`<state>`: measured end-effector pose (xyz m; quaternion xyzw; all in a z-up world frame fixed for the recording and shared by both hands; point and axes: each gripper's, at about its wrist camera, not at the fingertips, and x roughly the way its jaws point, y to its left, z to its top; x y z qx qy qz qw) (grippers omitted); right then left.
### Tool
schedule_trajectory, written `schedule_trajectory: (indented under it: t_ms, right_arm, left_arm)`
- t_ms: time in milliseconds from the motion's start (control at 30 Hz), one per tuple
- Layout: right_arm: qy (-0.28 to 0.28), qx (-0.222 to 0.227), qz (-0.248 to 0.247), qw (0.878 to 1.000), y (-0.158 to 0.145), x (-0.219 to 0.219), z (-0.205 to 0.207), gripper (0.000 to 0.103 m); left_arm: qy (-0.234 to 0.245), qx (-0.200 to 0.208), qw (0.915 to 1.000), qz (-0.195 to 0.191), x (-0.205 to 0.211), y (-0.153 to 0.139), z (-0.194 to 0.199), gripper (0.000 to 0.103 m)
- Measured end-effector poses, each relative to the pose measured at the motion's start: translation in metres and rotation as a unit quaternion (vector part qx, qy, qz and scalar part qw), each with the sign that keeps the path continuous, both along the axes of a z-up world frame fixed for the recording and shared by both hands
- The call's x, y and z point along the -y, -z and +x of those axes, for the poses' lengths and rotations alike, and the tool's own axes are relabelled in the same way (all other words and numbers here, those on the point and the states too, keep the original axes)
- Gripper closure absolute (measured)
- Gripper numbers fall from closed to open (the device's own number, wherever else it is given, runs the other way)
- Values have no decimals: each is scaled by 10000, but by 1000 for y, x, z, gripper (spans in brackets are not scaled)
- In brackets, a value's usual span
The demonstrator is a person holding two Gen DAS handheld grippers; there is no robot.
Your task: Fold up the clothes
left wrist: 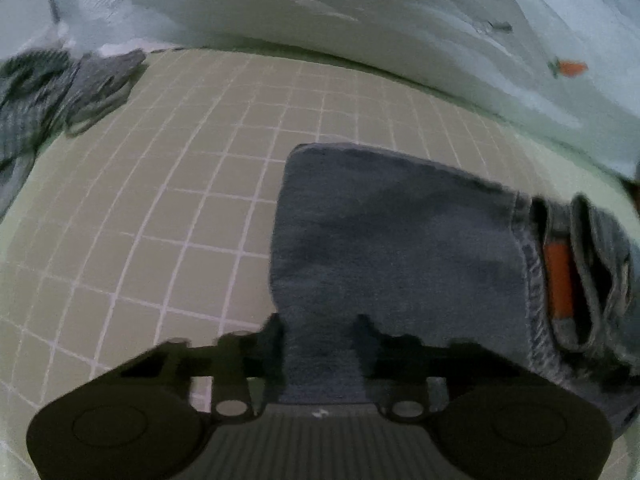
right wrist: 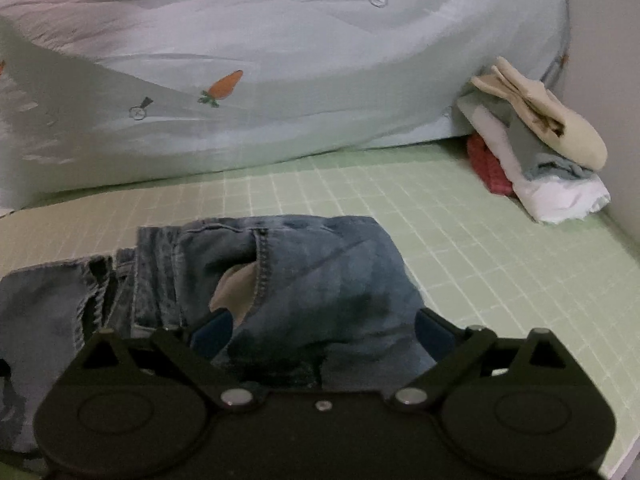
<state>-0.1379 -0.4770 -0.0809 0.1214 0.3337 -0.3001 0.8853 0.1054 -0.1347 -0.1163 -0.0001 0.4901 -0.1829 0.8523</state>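
A pair of blue jeans (left wrist: 400,240) lies folded on the green grid mat (left wrist: 180,200). Its waistband and an orange label (left wrist: 560,280) point to the right. My left gripper (left wrist: 320,334) has its fingers drawn in on the near edge of the denim, which fills the gap between them. In the right wrist view the jeans (right wrist: 320,272) show a front pocket with pale lining. My right gripper (right wrist: 323,330) stands open, its blue-padded fingers wide apart on either side of the denim fold.
A pale blue duvet (right wrist: 280,60) with carrot prints is bunched along the far side of the mat. A stack of folded clothes (right wrist: 536,152) sits at the right against a wall. A grey striped garment (left wrist: 48,92) lies crumpled at the far left.
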Motion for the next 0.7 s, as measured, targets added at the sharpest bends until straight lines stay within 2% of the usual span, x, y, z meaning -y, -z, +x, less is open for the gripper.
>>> schedule_trajectory:
  t_ms: [33,67,200,400,567,700]
  right_arm:
    - [40,8,2,10000,0,2,-2,4]
    - [80,15,4,10000,0,4,-3,4]
    - [239,46,11,9997,-1,11,-10,4]
    - [478,92,22,9988,-1,23,-19,4]
    - [677,131,31,9976,-2,32,-27,4]
    - [776,147,51,9969,-5,61,-38,4]
  left_arm:
    - [-39,-65,9999,-152,-3,-1,1,87]
    - [-68,-96,9996,-261,-5,-3,1,89]
    - [-18,8,9992,-404,0,-17,-5,90]
    - [170,230,9960,-851,24,-53,-18,91]
    - [402,410,9910,-1206,70,-86,-28,92]
    - [776,398,9852,-1473,124,-100,-41,93]
